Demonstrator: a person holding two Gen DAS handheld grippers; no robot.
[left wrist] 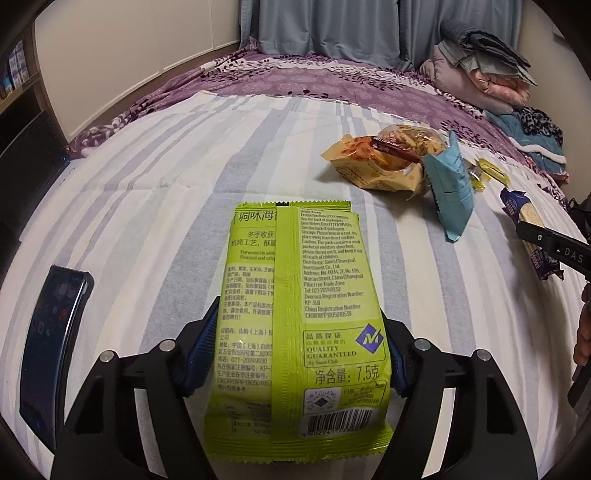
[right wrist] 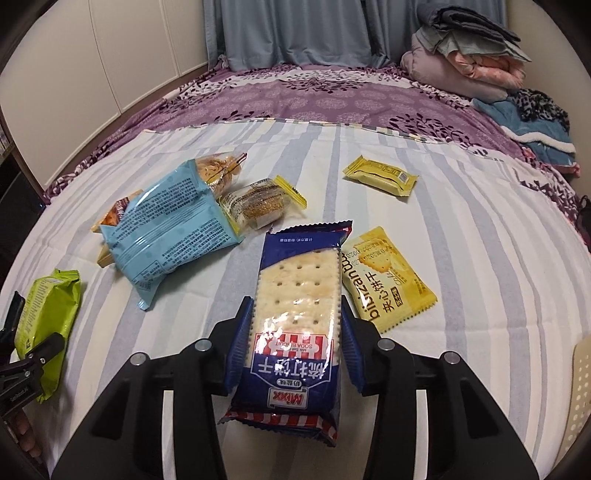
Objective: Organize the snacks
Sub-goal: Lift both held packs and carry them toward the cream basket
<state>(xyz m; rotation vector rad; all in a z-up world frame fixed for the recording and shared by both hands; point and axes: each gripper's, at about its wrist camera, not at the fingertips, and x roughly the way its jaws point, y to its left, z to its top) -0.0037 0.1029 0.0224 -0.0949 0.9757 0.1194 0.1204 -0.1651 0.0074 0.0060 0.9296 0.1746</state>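
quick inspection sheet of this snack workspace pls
surface: striped sheet over a purple floral bedspread
job's things: green packet, soda biscuit pack, blue bag, yellow packets loose on the sheet
clutter: phone at left edge
grippers: left hand-held gripper shut on green packet; right hand-held gripper shut on soda biscuit pack
cables: nothing seen
surroundings: curtain, folded bedding

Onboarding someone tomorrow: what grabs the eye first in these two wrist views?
Each gripper has a snack between its blue pads: the left gripper grips a lime-green packet, the right gripper a blue soda biscuit pack. Next, the loose heap on the striped sheet: a light blue bag leaning on other snacks at left, and two yellow packets to the right of the biscuit pack.
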